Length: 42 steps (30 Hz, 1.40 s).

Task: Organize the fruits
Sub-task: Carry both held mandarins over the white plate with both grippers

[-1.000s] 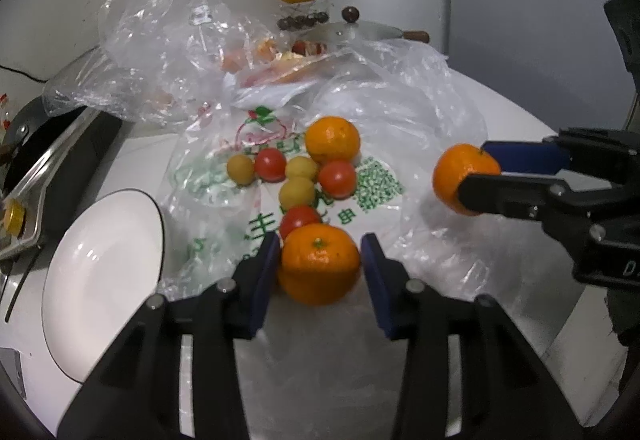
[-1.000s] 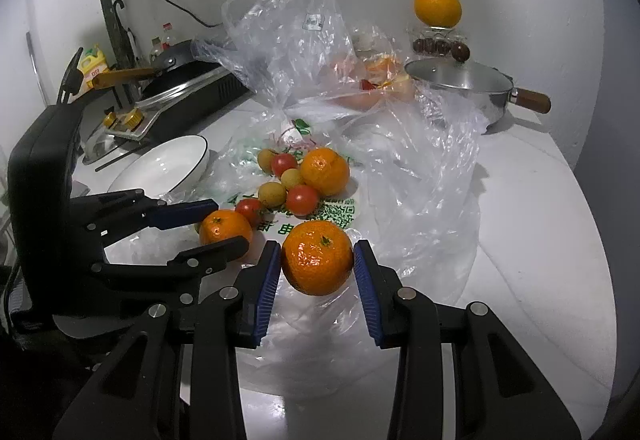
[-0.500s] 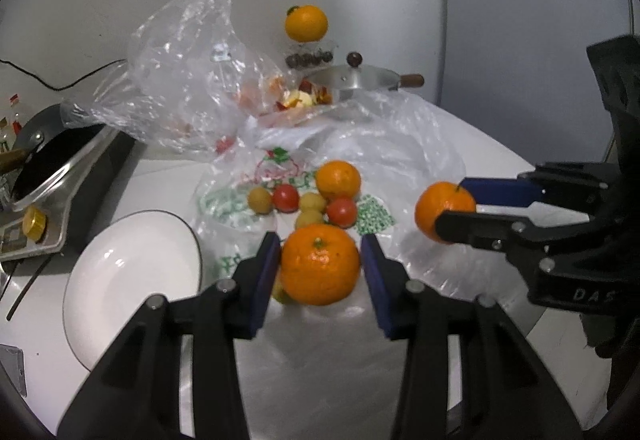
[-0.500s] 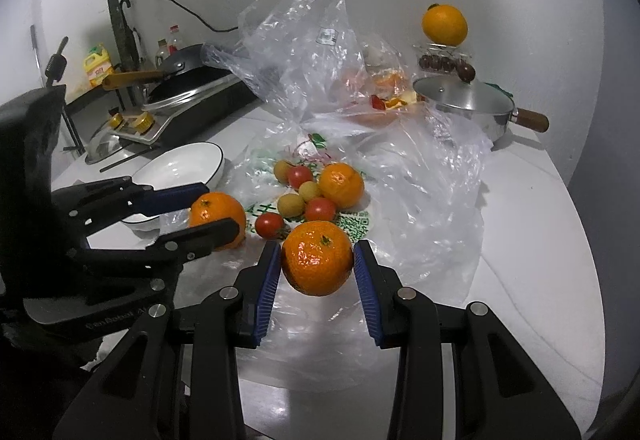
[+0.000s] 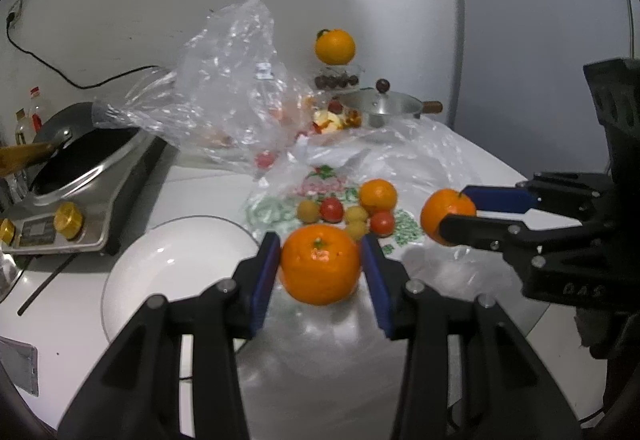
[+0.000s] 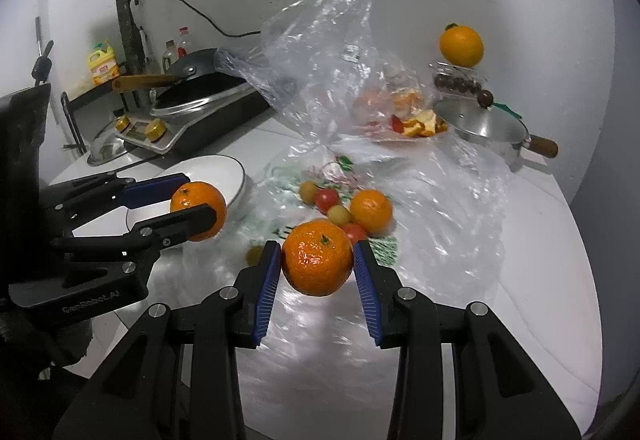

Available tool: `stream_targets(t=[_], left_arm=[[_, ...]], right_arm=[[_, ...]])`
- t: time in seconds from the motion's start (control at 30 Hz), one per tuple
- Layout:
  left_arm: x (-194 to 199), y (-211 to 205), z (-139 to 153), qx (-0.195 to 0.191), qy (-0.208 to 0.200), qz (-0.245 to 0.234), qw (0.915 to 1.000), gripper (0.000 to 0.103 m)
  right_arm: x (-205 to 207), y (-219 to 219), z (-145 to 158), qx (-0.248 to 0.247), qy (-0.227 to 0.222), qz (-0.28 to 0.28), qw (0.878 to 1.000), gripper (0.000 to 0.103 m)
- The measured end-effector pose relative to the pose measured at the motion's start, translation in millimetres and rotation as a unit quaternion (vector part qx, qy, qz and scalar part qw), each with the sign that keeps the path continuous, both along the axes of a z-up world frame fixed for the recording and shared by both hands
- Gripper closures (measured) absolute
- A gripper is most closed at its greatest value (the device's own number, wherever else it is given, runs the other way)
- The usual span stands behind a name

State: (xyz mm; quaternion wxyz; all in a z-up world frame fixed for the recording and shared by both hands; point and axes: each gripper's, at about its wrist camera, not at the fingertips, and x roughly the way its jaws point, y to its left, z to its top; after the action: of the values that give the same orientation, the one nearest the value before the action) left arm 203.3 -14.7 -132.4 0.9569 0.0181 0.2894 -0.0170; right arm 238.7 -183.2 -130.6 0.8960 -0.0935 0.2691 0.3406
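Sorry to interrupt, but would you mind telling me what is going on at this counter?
A person is sorting fruit with two handheld grippers. The left gripper is shut on one orange, and the right gripper is shut on another orange, both held above the counter. One more orange, some tomatoes and small yellow fruits lie on the plastic bag. The white bowl beside it holds nothing yet.

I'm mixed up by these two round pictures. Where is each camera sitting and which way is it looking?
Left wrist: on the left claw, looking forward and down at its orange; right claw shows at the right.
Right wrist: on the right claw, looking forward and down at its own orange; left claw shows at the left.
Both see the white bowl and the fruit pile.
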Motion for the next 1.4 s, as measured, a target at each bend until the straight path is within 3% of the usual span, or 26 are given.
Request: stream_targets(t=[0.67, 1.4], left_arm=[[-21, 83, 4, -0.017, -0.018, 0.042, 0.9988, 0.06], [5, 152, -19, -0.025, -0.005, 0.085, 0.996, 0.06]], right_arm=[[-7, 80, 10, -0.025, -0.013, 0.034, 0.999, 0.063], [23, 145, 1, -0.05, -0.001, 0.068, 0.996, 0.063]])
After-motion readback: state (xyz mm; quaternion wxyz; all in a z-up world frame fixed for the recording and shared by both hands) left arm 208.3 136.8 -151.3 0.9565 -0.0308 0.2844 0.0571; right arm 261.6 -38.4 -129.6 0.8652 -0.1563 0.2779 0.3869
